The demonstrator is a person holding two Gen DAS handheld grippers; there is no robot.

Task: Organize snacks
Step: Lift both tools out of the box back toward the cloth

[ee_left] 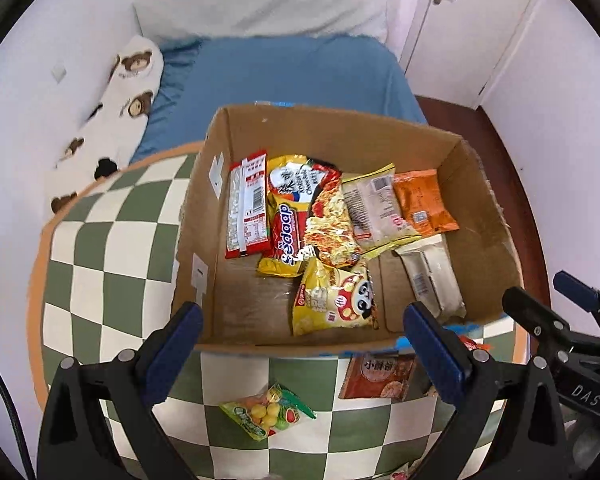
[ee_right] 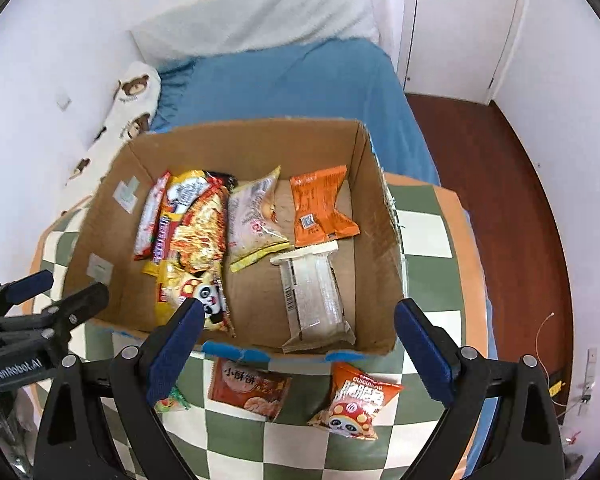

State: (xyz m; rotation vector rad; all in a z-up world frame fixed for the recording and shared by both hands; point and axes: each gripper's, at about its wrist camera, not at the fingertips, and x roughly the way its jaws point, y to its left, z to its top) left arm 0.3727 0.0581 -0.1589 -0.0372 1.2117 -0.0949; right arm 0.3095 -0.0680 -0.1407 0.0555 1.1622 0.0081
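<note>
Both grippers wide open, empty: right gripper [ee_right: 296, 344] directly above orange panda bag [ee_right: 354, 402] on checkered mat [ee_right: 300, 452] outside box [ee_right: 236, 140]; left gripper [ee_left: 300, 344] nearer candy bag [ee_left: 266, 412].

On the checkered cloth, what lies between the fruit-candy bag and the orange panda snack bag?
The red-brown biscuit packet lies between the candy bag and the orange panda bag, shown in the right wrist view.

Green-and-white checkered mat [ee_left: 112, 248] with orange border, spread over a bed's blue sheet [ee_left: 284, 76], white pillow [ee_left: 260, 8] at the head, bear-print bolster [ee_left: 112, 120] along the wall, white door [ee_right: 464, 28], dark red wooden floor [ee_right: 500, 200]
</note>
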